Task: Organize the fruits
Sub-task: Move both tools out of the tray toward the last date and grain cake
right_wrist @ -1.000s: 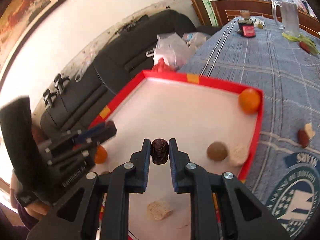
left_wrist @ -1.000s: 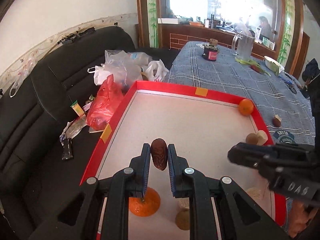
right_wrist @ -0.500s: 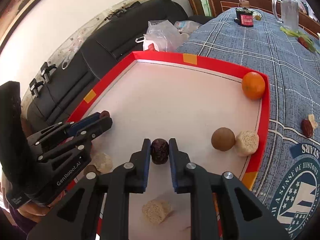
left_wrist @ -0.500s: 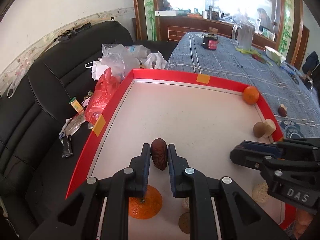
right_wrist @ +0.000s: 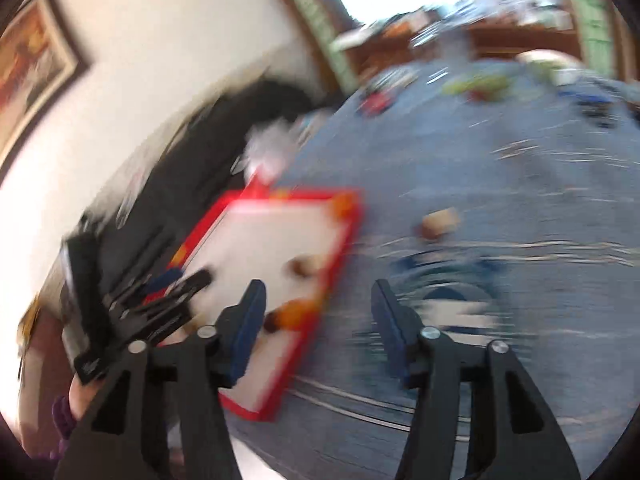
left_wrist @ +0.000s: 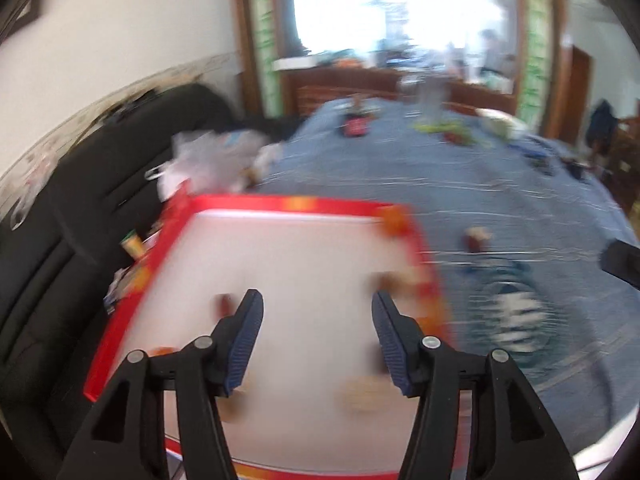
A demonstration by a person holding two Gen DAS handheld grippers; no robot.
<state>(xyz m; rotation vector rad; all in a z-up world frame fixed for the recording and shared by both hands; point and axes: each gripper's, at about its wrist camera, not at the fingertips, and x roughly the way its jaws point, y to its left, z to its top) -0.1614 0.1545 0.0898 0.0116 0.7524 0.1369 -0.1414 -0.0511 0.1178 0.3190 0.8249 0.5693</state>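
Both views are blurred by motion. My left gripper (left_wrist: 316, 320) is open and empty above the red-rimmed white tray (left_wrist: 280, 203). A dark date (left_wrist: 223, 304) lies on the tray just left of my left finger. An orange (left_wrist: 394, 220) sits in the tray's far right corner. My right gripper (right_wrist: 318, 312) is open and empty, over the tray's right rim (right_wrist: 344, 236) and the blue tablecloth (right_wrist: 520, 280). A dark date (right_wrist: 273, 323) lies on the tray near its left finger. The left gripper (right_wrist: 160, 300) shows at the left of the right wrist view.
Brown and pale fruits lie in the tray (left_wrist: 360, 398). A small fruit (left_wrist: 476, 238) lies on the blue cloth right of the tray. A black sofa (left_wrist: 60, 240) with plastic bags (left_wrist: 208, 156) is to the left. Table clutter stands far back.
Both grippers have opened and let go of their dates, which now lie on the tray. Both have pulled back and swung right, so the tray looks smaller.
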